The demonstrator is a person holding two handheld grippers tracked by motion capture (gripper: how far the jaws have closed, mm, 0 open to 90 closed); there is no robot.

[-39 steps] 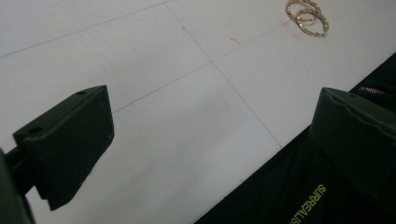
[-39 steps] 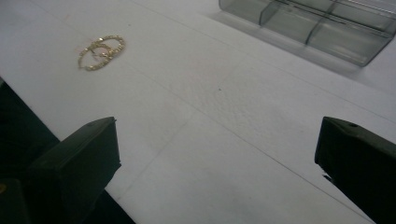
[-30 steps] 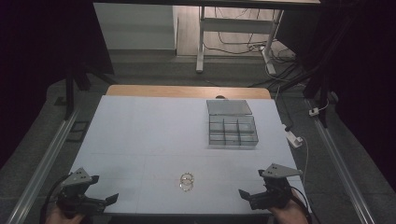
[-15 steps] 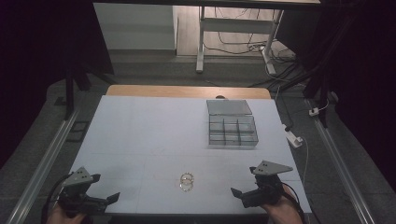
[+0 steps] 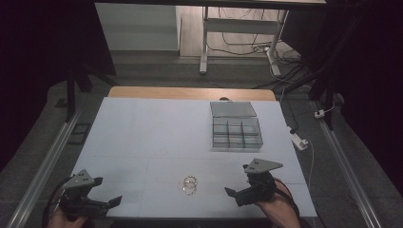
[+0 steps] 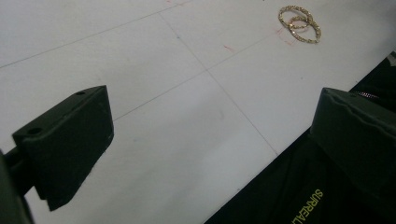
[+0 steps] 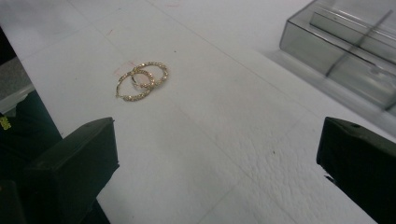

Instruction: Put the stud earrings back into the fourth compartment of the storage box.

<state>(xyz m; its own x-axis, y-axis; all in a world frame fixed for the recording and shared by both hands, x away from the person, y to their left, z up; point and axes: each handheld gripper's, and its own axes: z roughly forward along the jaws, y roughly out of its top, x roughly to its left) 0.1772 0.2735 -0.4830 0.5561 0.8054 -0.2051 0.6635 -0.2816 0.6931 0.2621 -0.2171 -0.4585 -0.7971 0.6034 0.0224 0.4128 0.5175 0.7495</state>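
Note:
Two gold hoop earrings [image 5: 189,184] lie overlapped near the front middle of the white table [image 5: 152,133]. They show in the right gripper view [image 7: 141,79] ahead and left of the jaws, and far off in the left gripper view [image 6: 300,24]. My right gripper [image 5: 235,195] hovers open to the right of the earrings, pointing at them. At the front left corner my left gripper [image 5: 113,202] is open too, with nothing between its jaws.
A clear plastic box with several compartments [image 5: 236,132] and its lid laid back sits at the right rear of the table; its corner shows in the right gripper view [image 7: 345,46]. The table's front edge [image 6: 261,168] runs just under the left gripper.
My right gripper has moved left and slightly forward toward the earrings. The left gripper has barely shifted. The earrings and box have stayed put.

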